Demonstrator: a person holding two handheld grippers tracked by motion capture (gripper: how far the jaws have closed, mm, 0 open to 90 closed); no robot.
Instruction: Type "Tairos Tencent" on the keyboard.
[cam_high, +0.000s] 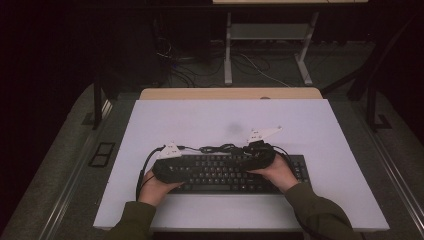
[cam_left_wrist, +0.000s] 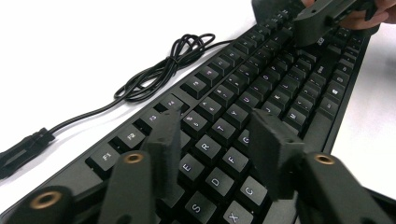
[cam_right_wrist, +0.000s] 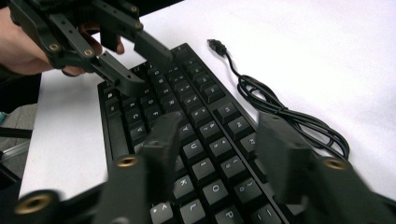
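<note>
A black keyboard (cam_high: 225, 172) lies along the near part of the white table top (cam_high: 210, 120). Its cable (cam_high: 220, 148) is bunched just behind it, and the USB plug (cam_right_wrist: 215, 45) lies loose on the white surface. My left gripper (cam_high: 189, 170) is over the keyboard's left half and points along the keys. Its jaws (cam_left_wrist: 217, 119) stand apart above the letter keys with nothing between them. My right gripper (cam_high: 246, 162) is over the right half and faces the left one. Its jaws (cam_right_wrist: 219, 122) are also apart and hold nothing. The left gripper (cam_right_wrist: 147, 70) is low over the far keys in the right gripper view.
The coiled cable (cam_left_wrist: 163, 70) lies on the white surface beside the keyboard's function-key row. A wooden table edge (cam_high: 230, 93) borders the back. Beyond it are a desk's white legs (cam_high: 228, 55) and loose wires on the floor. The white top extends bare behind the keyboard.
</note>
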